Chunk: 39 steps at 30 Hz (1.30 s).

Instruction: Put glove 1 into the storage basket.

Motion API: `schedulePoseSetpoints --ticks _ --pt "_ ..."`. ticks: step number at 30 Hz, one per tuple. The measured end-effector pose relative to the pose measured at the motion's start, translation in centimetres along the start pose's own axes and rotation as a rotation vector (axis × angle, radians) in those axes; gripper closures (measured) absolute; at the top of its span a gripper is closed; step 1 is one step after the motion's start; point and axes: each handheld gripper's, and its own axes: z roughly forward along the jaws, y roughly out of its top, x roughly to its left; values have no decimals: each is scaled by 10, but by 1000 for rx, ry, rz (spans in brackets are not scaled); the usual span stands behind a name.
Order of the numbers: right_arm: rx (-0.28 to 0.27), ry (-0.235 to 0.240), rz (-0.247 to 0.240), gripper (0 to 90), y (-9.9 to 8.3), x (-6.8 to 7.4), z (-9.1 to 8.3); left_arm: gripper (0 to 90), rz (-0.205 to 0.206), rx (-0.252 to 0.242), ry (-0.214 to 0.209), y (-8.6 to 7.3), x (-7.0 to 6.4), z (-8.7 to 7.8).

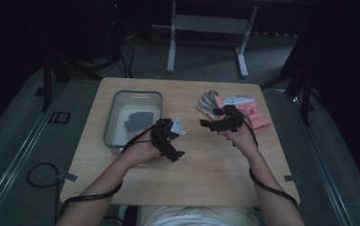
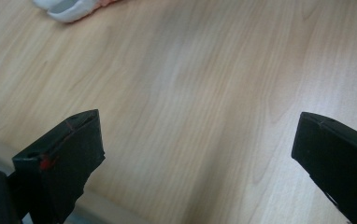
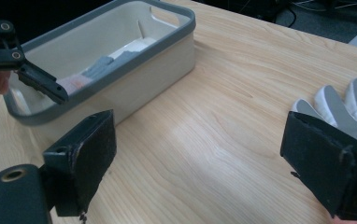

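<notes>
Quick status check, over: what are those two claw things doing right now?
Left gripper open, empty, over bare table. Right gripper open, empty, beside gloves. Bin holds a few items. Nothing in the way.

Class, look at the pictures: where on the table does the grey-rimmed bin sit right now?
In the high view the bin sits on the table's far left part, just beyond the left tool; the gloves lie across from it at the far right.
</notes>
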Motion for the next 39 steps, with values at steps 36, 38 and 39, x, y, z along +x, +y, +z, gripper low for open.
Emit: schedulePoseSetpoints --ticks 36,38,39 --pt "220 -206 -113 653 -9 -102 49 20 -108 -267 -21 -78 -73 40" --pt "251 -211 -132 653 -10 -108 59 20 -111 -268 -30 -80 -73 40" --pt "277 -223 -139 653 -11 -110 64 20 -125 -276 -43 -82 -73 40"
